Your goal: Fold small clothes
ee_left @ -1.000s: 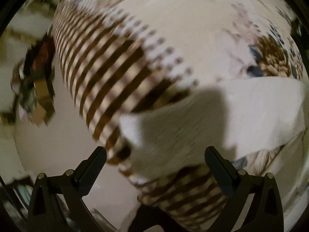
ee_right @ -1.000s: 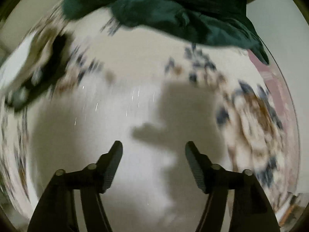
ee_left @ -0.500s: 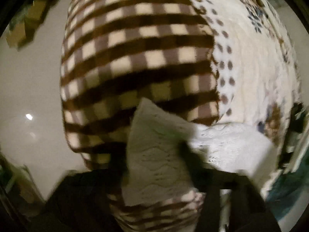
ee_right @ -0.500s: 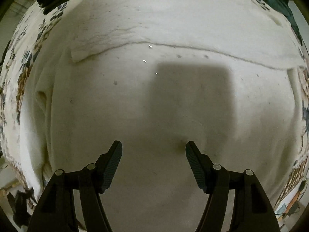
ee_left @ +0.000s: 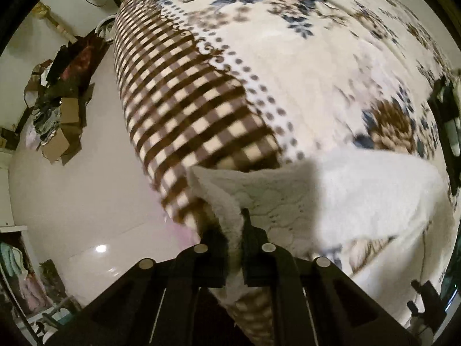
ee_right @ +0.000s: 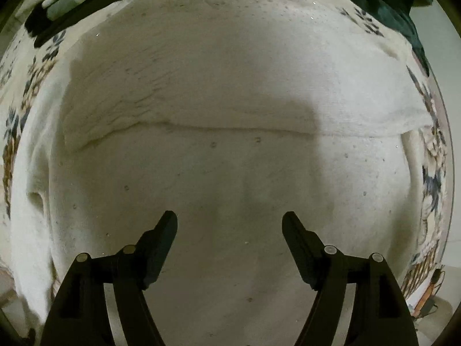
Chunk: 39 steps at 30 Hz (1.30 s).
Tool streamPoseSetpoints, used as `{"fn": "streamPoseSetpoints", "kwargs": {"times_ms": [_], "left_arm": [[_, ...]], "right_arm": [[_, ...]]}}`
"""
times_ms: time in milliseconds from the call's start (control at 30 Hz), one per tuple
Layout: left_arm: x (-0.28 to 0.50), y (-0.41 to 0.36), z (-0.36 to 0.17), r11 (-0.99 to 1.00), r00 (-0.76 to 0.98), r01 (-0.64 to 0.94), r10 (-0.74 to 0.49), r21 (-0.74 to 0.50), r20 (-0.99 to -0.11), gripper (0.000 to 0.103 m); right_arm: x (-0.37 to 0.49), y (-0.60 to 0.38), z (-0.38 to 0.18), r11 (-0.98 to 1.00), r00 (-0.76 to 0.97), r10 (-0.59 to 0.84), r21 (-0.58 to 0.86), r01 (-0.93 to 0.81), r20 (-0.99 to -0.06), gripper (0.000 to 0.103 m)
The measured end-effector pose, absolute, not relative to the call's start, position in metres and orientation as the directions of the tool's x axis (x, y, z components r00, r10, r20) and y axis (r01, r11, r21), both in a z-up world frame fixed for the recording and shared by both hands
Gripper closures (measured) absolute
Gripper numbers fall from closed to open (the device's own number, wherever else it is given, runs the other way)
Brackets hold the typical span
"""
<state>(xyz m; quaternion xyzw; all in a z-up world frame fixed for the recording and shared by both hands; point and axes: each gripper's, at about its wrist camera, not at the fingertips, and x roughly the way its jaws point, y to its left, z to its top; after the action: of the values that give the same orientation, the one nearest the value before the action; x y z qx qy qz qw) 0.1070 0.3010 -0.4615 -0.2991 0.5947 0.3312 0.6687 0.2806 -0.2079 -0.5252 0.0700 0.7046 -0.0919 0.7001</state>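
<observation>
Spread over the bed, a floral blanket with a brown checked border carries the white garment you are folding. Your left gripper is clenched on a corner of that garment, at the blanket's checked edge, and the fabric bunches up between its fingers. Your right gripper hovers over the garment's broad middle with its jaws spread and nothing between them; a folded edge crosses the cloth beyond them. Beyond the garment's far right side lies dark green clothing. Left of the blanket, cardboard boxes sit on a glossy floor.
</observation>
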Motion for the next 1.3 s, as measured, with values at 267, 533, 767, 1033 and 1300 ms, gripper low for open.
{"fn": "streamPoseSetpoints", "kwargs": {"times_ms": [267,533,767,1033,1300], "left_arm": [[0.183,0.206,-0.436,0.75,0.214,-0.662,0.167,-0.017,-0.962,0.099],[0.327,-0.021,-0.402,0.968,0.442,-0.181,-0.077,-0.173,-0.894,0.099],[0.38,-0.254,-0.437,0.946,0.321,0.226,-0.299,-0.234,-0.899,0.098],[0.409,-0.305,-0.475,0.924,0.258,0.303,-0.316,-0.234,-0.913,0.072],[0.421,-0.123,-0.471,0.999,0.391,0.036,-0.018,-0.004,-0.92,0.013]], "right_arm": [[0.254,-0.279,-0.494,0.979,0.005,0.006,0.007,0.205,-1.0,0.026],[0.227,-0.386,-0.483,0.941,-0.003,0.031,0.028,0.337,-1.0,0.026],[0.196,-0.486,-0.476,0.866,0.0,0.057,0.049,0.497,-0.998,0.026],[0.179,-0.555,-0.455,0.856,0.023,0.127,0.122,0.502,-0.992,0.026],[0.181,-0.624,-0.399,0.775,0.182,0.212,0.278,0.567,-0.96,0.026]]}}
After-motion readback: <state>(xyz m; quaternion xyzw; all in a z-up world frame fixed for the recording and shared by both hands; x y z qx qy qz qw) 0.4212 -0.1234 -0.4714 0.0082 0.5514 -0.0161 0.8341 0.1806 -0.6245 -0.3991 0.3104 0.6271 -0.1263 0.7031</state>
